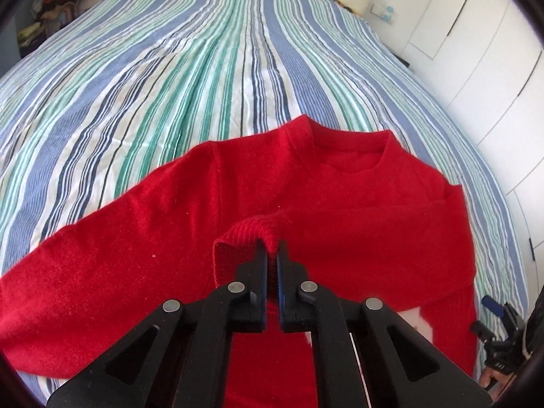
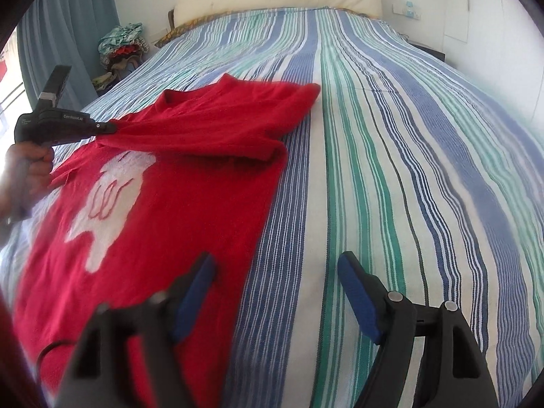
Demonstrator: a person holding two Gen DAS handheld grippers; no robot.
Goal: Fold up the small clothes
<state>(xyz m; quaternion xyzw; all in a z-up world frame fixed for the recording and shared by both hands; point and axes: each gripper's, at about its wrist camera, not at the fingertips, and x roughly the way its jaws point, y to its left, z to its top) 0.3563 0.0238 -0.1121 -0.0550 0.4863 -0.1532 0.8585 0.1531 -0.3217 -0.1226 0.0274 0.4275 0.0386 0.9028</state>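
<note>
While clamped on cuff: left gripper (image 1: 272, 255) with jaws closed tight on the ribbed sleeve cuff (image 1: 250, 231), cloth pinched between the blue pads.
Right gripper (image 2: 275, 292): jaws spread wide, nothing between them; one finger over the sweater's side edge, the other over bare bedspread.
Red sweater (image 1: 306, 197): lying face up on the striped bedspread (image 1: 170, 68), neckline (image 1: 350, 156) toward the pillow end, one sleeve drawn across the chest, the other stretched out to the side.
Step in hand (judged): folding a sleeve inward over the body.
Risk, thin grip: only the cuff's edge appears held; a sharp pull could slip the knit out of the pads.
Risk, drag: pulling the sleeve too far or too low could shift the whole body and wrinkle the layer beneath, since nothing pins it.
Risk, skew: releasing off the centre line would leave an uneven fold.
Seen from left wrist only: pad contact on the cuff, neckline shape, outstretched sleeve, white cupboard doors (image 1: 476, 68).
Seen from right wrist only: white motif (image 2: 112, 200) on the chest, sleeve fold at the shoulder (image 2: 272, 149), person's hand (image 2: 30, 166) on the left handle, curtain (image 2: 68, 34), heap of clothes (image 2: 122, 47) beside the bed.
</note>
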